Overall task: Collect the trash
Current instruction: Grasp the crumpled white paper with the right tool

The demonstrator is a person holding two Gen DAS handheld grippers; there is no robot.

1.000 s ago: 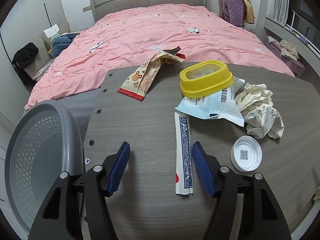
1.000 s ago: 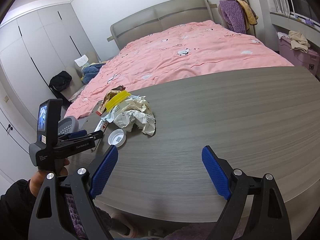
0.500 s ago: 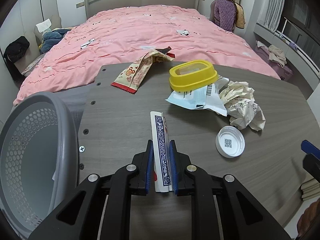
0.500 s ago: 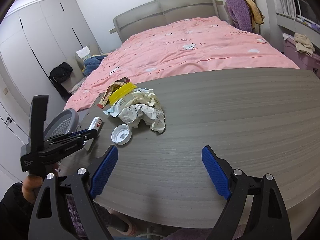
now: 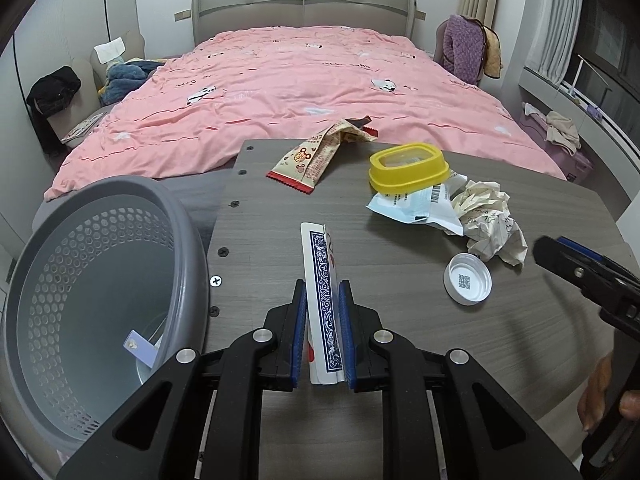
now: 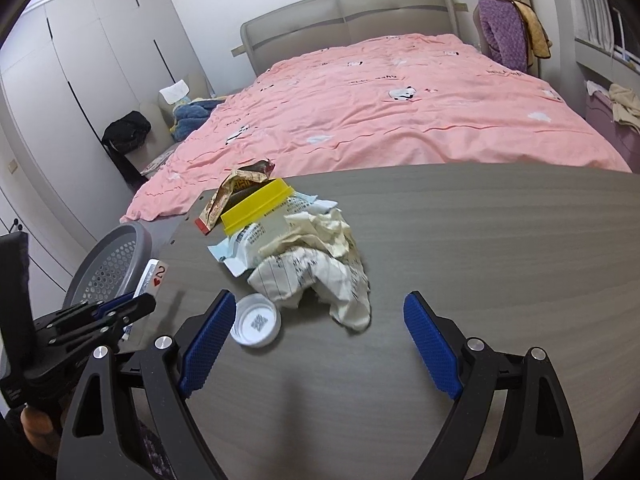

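Blue-patterned playing card (image 5: 322,296) sits clamped edgewise between left tool (image 5: 322,334) pads.

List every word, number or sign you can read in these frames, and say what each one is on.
"2" with a red heart: on the playing card held in the left tongs.
QR code, a sign only: inside the white cap.
Snack wrapper: print too small to read.
Barcode label on the white pouch: too small.
Crumpled paper: writing too blurred.
Nothing else is legible.
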